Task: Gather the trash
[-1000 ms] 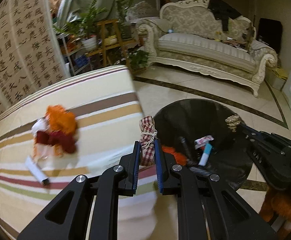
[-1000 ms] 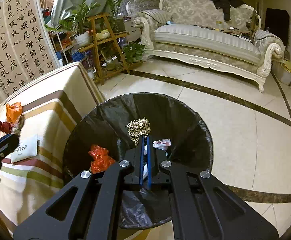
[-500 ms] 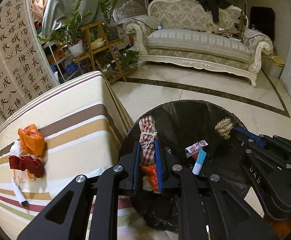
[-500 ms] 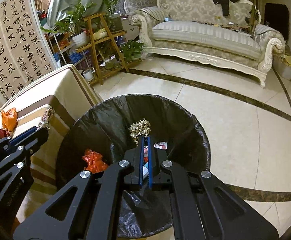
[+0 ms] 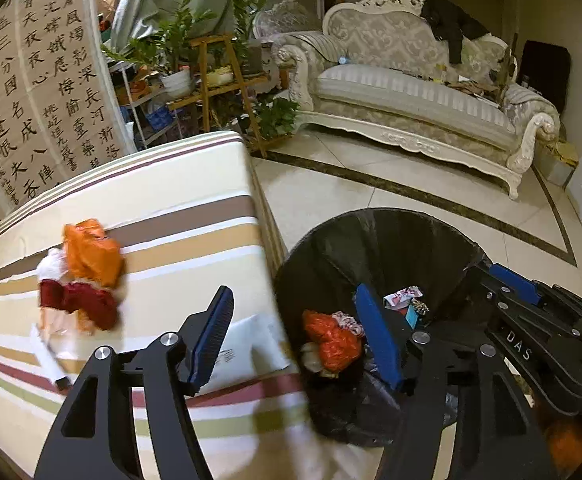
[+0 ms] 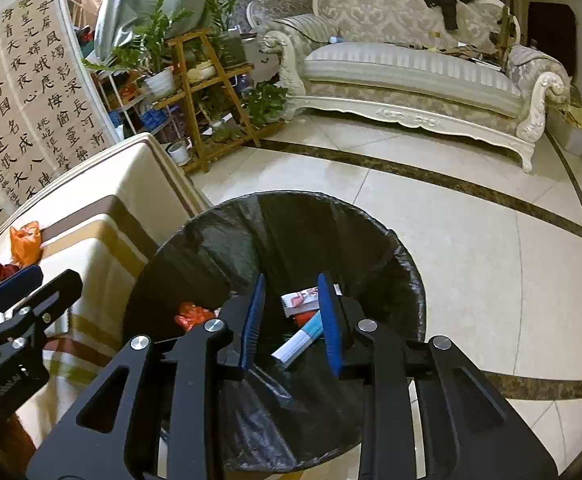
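My left gripper [image 5: 295, 332] jaws opening, nothing between. My right gripper [image 6: 291, 320] opening, empty, over black-lined bin [image 6: 371, 224]. Remaining orange-and-red wrapper heap [image 5: 87, 272] lay on striped tabletop [image 5: 171, 200], left of my left jaws; left hand nearer.

The bin [image 6: 391, 272] bottom lies hidden under dark liner folds. On the table [image 5: 179, 216], the red and orange scraps [image 5: 87, 276] are motion-blurred; the white tube [image 5: 49, 360] too.

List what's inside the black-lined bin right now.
Trash bin holds an orange bag, a red-white wrapper and a white-blue tube. The bottom is hidden by fingers and liner folds.
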### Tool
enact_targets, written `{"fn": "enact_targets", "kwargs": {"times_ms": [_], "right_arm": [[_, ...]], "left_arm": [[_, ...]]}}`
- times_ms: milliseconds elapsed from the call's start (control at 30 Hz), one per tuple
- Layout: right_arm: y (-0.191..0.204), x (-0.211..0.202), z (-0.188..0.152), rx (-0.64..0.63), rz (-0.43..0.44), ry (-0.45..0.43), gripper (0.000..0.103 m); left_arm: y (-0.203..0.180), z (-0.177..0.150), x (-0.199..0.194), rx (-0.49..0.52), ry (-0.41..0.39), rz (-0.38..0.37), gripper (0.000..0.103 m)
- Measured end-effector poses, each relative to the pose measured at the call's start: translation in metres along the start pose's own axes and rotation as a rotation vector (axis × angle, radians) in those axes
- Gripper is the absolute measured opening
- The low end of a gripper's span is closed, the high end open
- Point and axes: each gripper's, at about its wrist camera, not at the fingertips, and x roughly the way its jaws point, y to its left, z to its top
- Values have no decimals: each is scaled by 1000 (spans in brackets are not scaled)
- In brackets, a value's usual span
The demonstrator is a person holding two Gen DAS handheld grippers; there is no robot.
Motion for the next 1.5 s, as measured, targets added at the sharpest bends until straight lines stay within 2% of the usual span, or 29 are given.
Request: {"fn": "enact_targets", "kwargs": {"times_ms": [67,267,567,767,1100,1167,1200,1500], "right_arm": [[5,-4,-1,-5,7,-5,34],[28,-12,-4,-41,53,-4,35],[85,-19,-12,-143,141,12,35],[120,-19,-11,-206,183,16,36],[149,5,-4,-263,154,61,37],[151,8,-3,-263,142,73,41],[152,8,-4,-264,136,73,46],[155,-10,-21,-290,124,73,47]], "left_arm": [[6,-2,-5,-16,-2,-1,66],[33,-14,-23,-57,-12,36,69],[93,-43,-36,-150,19,138,70],[122,-57,-41,-199,38,172,70],[131,-65,-44,-203,46,133,70],[135,-67,-44,-213,47,134,70],[138,-68,-44,-217,48,135,70],[151,-77,-47,-245,50,148,70]]}}
